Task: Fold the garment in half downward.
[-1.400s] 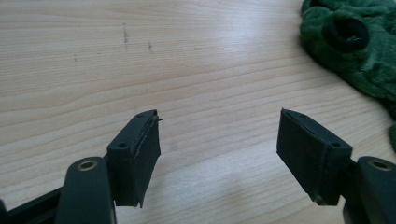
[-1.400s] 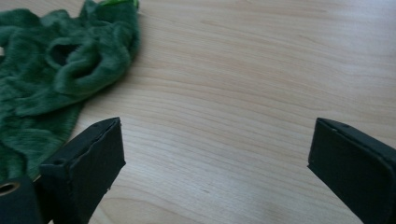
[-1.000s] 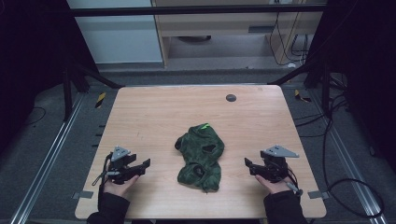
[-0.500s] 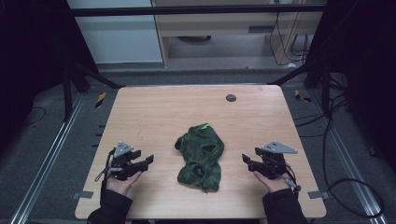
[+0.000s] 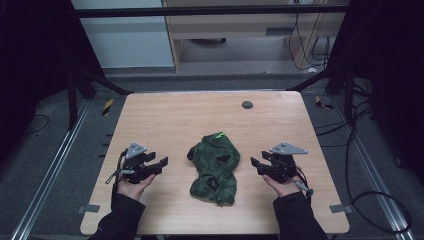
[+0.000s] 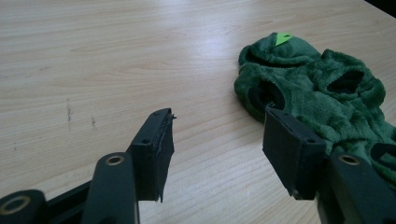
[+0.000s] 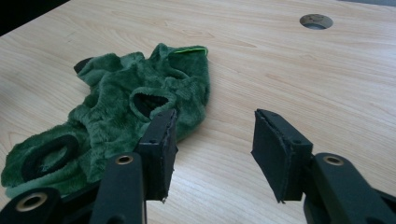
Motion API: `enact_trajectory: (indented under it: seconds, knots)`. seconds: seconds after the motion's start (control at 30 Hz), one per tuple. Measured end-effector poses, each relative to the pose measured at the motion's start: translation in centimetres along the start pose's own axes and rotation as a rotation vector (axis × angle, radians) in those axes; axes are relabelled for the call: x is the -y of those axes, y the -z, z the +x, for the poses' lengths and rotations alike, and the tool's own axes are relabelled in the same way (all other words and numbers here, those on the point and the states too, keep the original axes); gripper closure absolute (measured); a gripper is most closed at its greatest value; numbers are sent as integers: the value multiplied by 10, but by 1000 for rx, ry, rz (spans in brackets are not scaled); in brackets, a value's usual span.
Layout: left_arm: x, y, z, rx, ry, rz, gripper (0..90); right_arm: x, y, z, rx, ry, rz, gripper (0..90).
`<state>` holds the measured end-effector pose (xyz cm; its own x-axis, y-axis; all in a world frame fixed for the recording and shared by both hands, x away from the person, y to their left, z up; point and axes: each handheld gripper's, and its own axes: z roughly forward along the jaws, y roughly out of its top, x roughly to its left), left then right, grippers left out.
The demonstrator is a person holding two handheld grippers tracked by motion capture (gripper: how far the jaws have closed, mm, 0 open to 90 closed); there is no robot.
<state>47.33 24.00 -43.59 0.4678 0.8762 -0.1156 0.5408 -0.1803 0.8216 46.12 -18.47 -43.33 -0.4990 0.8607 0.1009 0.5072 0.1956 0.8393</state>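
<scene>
A crumpled green fleece garment [image 5: 214, 167] lies on the near middle of the wooden bench [image 5: 175, 120], between the 2 grippers and apart from both. The left gripper [image 5: 159, 164] and right gripper [image 5: 256, 164] sit low on either side of it, fingers [image 6: 152, 154] spread and empty, each pointing inward, probably to take the cloth from opposite edges. Counted: 1 garment with 1 bright green tag [image 7: 187, 50], 2 grippers, 2 hands, and 1 round hole [image 5: 247, 104] at the bench's far side.
</scene>
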Motion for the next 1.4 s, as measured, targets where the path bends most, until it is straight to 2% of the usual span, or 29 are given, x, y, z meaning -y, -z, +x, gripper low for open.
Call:
enact_trajectory:
  seconds: [0.3, 0.57, 0.8, 1.03, 1.17, 1.4]
  knots:
    - [-12, -11, -5, 0, -16, -5, 441, -9, -14, 0, -4, -15, 13, 525]
    - [-22, -23, -10, 1, -19, 0, 448, -16, -26, 1, -10, -1, 29, 543]
    - [-28, -37, -16, 7, -28, 10, 459, -17, -37, -2, -5, -10, 36, 553]
    - [-38, -50, -23, 18, -37, 14, 475, -22, -42, -3, -8, -23, 34, 567]
    - [-42, -56, -25, 23, -45, 20, 487, -24, -47, -3, -6, -13, 32, 574]
    - [-47, -68, -27, 32, -38, 26, 504, -28, -59, -2, -7, -23, 27, 583]
